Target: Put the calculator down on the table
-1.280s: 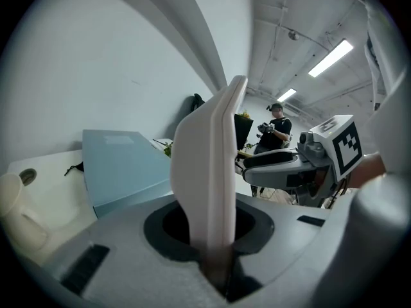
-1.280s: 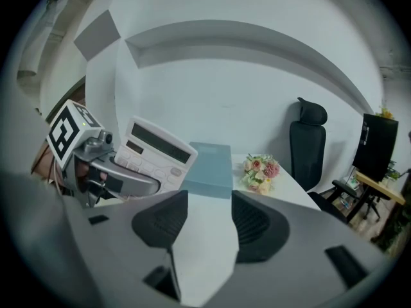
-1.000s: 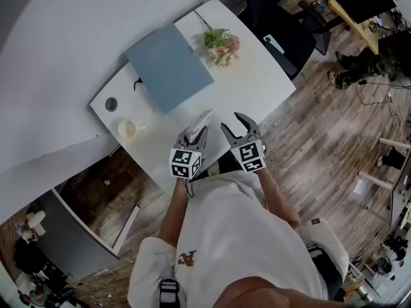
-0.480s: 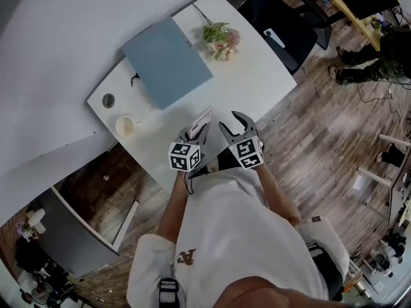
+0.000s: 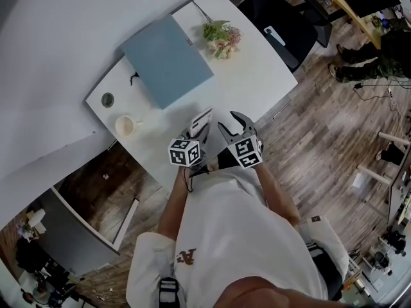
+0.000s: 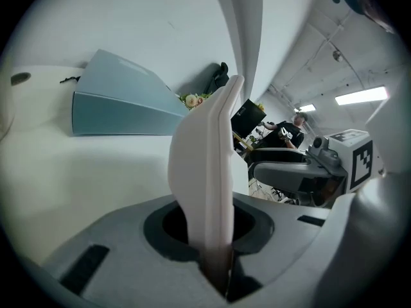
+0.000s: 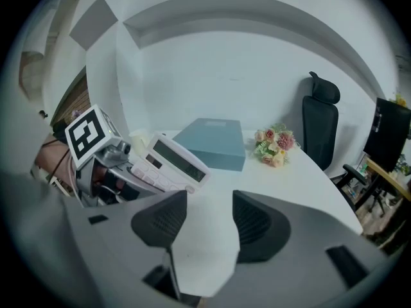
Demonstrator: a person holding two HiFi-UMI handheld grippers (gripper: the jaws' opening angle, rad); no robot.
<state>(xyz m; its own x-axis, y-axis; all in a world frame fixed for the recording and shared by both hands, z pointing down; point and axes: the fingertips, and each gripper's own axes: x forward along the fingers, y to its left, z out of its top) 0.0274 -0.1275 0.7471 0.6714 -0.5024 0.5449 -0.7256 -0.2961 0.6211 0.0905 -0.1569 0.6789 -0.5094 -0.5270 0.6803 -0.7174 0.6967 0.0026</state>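
White calculator (image 5: 202,121) near table (image 5: 257,76) edge

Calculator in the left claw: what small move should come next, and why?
Probably lower the left claw slightly and level it. It is shut on the calculator, which sits tilted over bare table rather than lying flat. Opening should likely wait until the calculator rests on the table.

calculator (image 6: 202,153) lower end hidden between left tongs (image 6: 212,230); mug (image 5: 124,126) contents too small to tell; chair (image 5: 282,24) cut by top edge
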